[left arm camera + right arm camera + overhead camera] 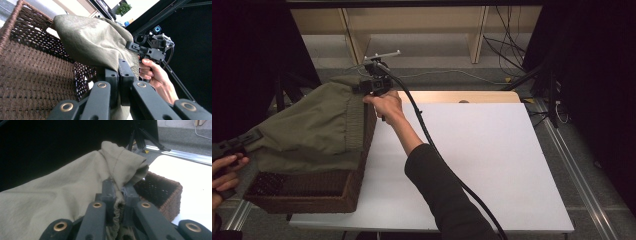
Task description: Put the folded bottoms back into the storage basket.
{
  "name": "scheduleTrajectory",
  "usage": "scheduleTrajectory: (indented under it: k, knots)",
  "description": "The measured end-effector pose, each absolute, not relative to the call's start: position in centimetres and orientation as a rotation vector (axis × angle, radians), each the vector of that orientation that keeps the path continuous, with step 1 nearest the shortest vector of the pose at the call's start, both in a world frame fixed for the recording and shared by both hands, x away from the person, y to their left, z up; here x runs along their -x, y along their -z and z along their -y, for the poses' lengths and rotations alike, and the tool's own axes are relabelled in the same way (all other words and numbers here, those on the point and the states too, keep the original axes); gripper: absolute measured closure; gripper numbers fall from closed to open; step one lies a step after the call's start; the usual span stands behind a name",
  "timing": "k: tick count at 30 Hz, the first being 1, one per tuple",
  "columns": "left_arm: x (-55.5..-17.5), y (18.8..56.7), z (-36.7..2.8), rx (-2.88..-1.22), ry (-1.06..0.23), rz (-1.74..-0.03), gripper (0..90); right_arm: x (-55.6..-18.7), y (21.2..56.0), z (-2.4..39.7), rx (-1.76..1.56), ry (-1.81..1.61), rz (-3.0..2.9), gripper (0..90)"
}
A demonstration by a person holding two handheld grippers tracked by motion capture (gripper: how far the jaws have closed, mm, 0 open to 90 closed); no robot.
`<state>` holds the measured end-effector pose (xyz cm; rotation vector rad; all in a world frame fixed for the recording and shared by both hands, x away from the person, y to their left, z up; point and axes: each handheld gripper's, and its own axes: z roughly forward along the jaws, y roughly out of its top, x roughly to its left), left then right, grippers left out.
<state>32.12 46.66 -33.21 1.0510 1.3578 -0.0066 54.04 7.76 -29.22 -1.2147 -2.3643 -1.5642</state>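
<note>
An olive-green garment (pixel 312 127) is stretched over a dark brown wicker basket (pixel 307 192) at the table's left edge. My left gripper (pixel 242 142) holds its near-left corner, jaws shut on the cloth (pixel 100 42); the gripper's tip (pixel 121 67) pinches the fabric edge. My right gripper (pixel 371 86) grips the garment's far end by its ribbed hem, above the basket's far corner. In the right gripper view the jaws (pixel 117 190) are shut on bunched fabric (pixel 62 195), with the basket (pixel 165 192) beyond. The other hand's gripper (pixel 150 48) shows farther off in the left gripper view.
A white board (pixel 482 160) covers most of the table to the right of the basket. A wooden shelf unit (pixel 412 30) stands behind, with cables on the floor at the back right. Dark curtains flank both sides.
</note>
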Motion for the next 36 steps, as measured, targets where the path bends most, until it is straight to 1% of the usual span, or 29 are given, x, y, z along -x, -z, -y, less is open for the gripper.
scheduleTrajectory:
  k: [11, 36]
  knots:
    - [-31.7, 33.9, -48.1, -1.03, 0.0, -1.384, 87.6, -53.7, 29.9, -9.2, 1.207, 1.548, 2.362, 83.7]
    - [-31.3, 34.5, -49.0, -1.033, -0.014, -1.41, 87.5, -53.3, 31.2, -10.6, 1.201, 1.527, 2.367, 83.4]
